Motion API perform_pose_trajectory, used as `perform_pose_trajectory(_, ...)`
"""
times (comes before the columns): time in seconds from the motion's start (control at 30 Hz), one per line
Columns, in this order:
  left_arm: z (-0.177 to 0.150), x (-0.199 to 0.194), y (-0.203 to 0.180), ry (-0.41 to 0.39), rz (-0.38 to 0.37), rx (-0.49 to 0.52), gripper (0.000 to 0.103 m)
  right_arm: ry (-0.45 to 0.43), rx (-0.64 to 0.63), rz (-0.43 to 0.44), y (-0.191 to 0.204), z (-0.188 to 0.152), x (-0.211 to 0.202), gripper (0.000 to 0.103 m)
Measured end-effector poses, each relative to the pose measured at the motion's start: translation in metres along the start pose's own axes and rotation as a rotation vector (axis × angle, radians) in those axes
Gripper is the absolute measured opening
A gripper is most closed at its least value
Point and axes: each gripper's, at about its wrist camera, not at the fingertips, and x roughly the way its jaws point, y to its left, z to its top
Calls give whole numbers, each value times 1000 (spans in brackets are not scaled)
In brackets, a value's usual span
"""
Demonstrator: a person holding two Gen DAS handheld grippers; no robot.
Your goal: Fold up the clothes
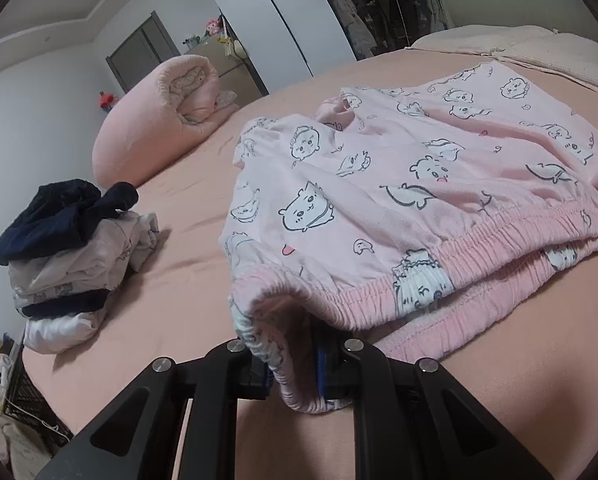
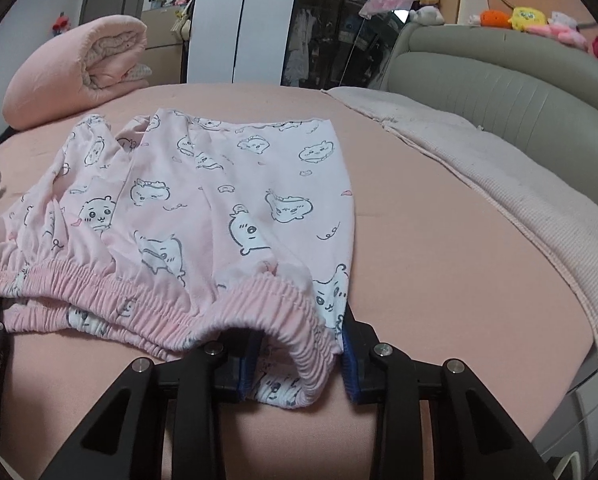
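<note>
One pair of shorts point(image 2: 219, 200), waistband nearest

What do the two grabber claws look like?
Both look alike. The left gripper and the right gripper are matte black, built from angular arms with long cut-out slots and round silver bolts at the joints. Each finger ends in a blue ribbed pad. Faint pale lettering, too small to read, runs along the black part at the left edge of the right wrist view. No cables or sleeves show.

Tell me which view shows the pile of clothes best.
The left wrist view: the pile of clothes sits whole on the bed, dark items on top. The right wrist view catches only a sliver at its left edge.
</note>
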Motion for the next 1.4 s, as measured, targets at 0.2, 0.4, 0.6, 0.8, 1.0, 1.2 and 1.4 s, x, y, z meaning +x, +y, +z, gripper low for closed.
perform_pose_trajectory(0.2, 6, -8, 1, -26, 12, 50, 11, 16, -5, 21, 1, 13, -5, 9)
perform_pose_trajectory(0.4, 22, -12, 24, -18, 13, -45, 11, -23, -23, 12, 2, 30, -17, 9)
perform_pose_trajectory(0.6, 49, -22, 49, -64, 41, -52, 11, -99, -67, -34, 1, 62, -34, 9)
perform_pose_trajectory(0.8, 97, -39, 78, -136, 54, -78, 11, -166, -89, -40, -1, 113, -50, 9)
perform_pose_trajectory(1.0, 137, -50, 104, -148, 58, -98, 11, -188, -123, -27, 1, 162, -66, 9)
perform_pose_trajectory(1.2, 175, -62, 130, -155, 62, -112, 11, -213, -162, -18, 3, 202, -91, 9)
perform_pose_trajectory(1.4, 203, -87, 147, -198, 97, -58, 11, -224, -160, -38, -3, 244, -118, 9)
